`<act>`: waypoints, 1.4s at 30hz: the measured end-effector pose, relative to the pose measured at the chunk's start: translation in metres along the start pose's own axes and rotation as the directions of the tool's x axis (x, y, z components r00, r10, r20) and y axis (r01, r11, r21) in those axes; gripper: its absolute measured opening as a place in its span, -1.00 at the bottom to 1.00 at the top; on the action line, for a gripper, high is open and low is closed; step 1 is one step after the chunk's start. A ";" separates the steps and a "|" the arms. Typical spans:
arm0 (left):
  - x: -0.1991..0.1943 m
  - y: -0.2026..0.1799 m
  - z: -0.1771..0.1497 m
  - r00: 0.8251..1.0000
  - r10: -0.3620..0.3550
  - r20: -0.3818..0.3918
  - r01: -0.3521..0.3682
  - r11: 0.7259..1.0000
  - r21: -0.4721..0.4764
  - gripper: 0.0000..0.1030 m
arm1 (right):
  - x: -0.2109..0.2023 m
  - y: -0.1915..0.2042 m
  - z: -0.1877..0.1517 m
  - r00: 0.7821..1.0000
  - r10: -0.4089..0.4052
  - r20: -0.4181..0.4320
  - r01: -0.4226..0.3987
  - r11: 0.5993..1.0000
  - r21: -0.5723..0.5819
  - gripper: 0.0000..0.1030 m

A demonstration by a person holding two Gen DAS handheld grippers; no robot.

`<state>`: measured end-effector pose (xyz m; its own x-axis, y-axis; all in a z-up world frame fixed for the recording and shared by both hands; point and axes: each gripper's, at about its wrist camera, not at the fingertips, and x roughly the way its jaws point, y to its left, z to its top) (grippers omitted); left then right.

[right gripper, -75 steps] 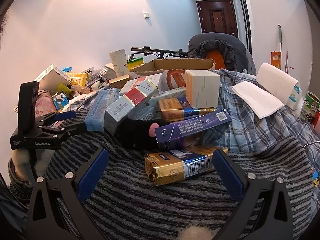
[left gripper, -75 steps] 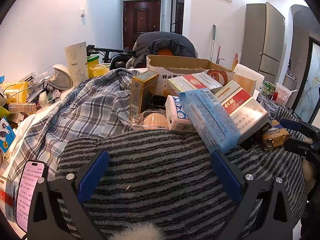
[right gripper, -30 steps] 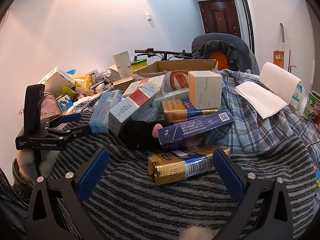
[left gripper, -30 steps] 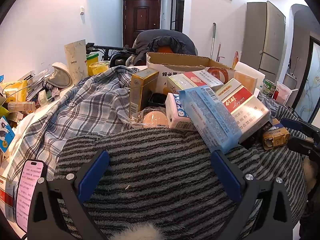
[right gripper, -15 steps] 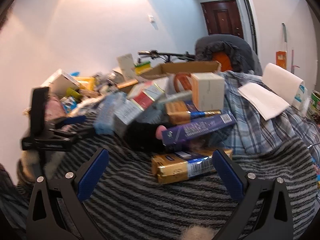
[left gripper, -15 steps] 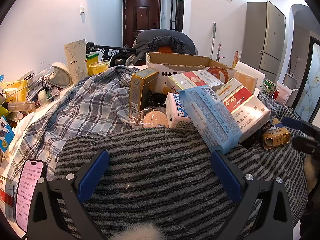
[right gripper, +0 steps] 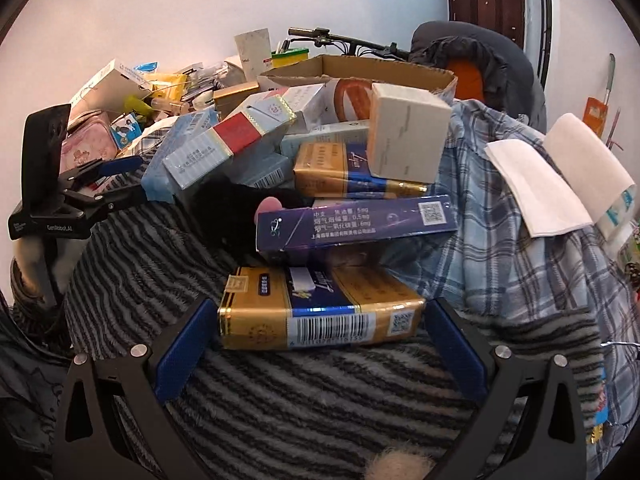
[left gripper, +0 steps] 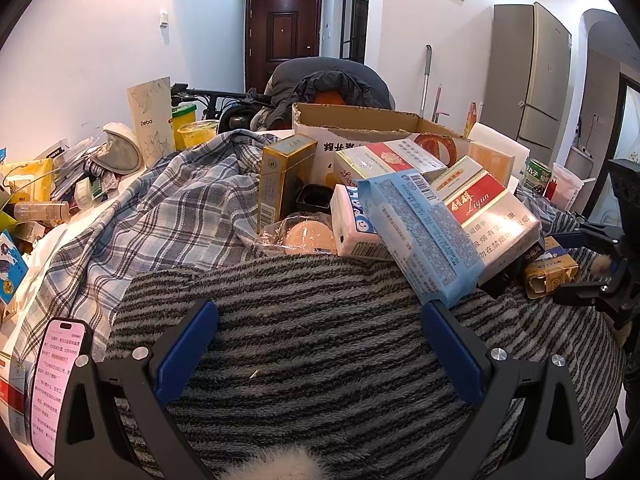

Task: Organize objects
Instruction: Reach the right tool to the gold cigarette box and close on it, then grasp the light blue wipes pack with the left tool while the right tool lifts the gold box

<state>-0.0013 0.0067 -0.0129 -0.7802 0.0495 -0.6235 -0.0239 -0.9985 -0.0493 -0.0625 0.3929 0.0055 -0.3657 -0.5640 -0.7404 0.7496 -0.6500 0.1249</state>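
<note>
A heap of cartons lies on a grey striped blanket (left gripper: pixel 320 320). In the right wrist view my right gripper (right gripper: pixel 320 332) is open, its blue pads flanking a gold and blue carton (right gripper: pixel 320 312) without touching it. A dark blue carton (right gripper: pixel 356 222) lies above it, and a cream box (right gripper: pixel 408 136) tops the pile. In the left wrist view my left gripper (left gripper: pixel 320 332) is open and empty over the blanket. A light blue pack (left gripper: pixel 420 232) and a red and white carton (left gripper: pixel 484 216) lean just beyond its right pad. The right gripper also shows at the right edge (left gripper: pixel 588 268).
An open cardboard box (left gripper: pixel 360 124) stands behind the pile. A plaid shirt (left gripper: pixel 160 216) drapes left of it. A lit phone (left gripper: pixel 56 380) lies at the lower left. Small clutter lines the left wall. A paper towel roll (right gripper: pixel 584 164) sits at the right.
My right gripper has moved forward and down to the gold and blue carton, which now sits between its pads. The left gripper has held still.
</note>
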 end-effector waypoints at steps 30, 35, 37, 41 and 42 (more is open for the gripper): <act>-0.005 0.000 0.001 1.000 -0.024 0.014 0.024 1.000 0.003 1.00 | -0.036 -0.034 -0.021 0.950 0.154 0.273 -0.209 0.960 0.187 0.71; -0.017 -0.009 0.001 0.997 -0.042 0.063 0.040 0.998 0.046 1.00 | -0.035 -0.035 -0.021 0.949 0.156 0.273 -0.211 0.960 0.184 0.71; -0.020 -0.017 0.003 0.997 -0.036 0.070 0.031 0.997 0.070 1.00 | -0.035 -0.035 -0.022 0.949 0.160 0.273 -0.215 0.959 0.185 0.71; -0.025 -0.031 0.009 0.996 -0.053 0.066 0.045 0.991 0.126 1.00 | -0.036 -0.036 -0.022 0.946 0.168 0.279 -0.224 0.957 0.184 0.71; -0.027 -0.031 0.011 0.996 -0.066 0.068 0.056 0.989 0.136 1.00 | -0.036 -0.035 -0.023 0.944 0.170 0.282 -0.226 0.957 0.183 0.71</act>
<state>0.0133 0.0360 0.0142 -0.8178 0.1131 -0.5642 -0.1523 -0.9881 0.0227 -0.0631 0.4481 0.0129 -0.3735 -0.7864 -0.4920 0.6992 -0.5872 0.4078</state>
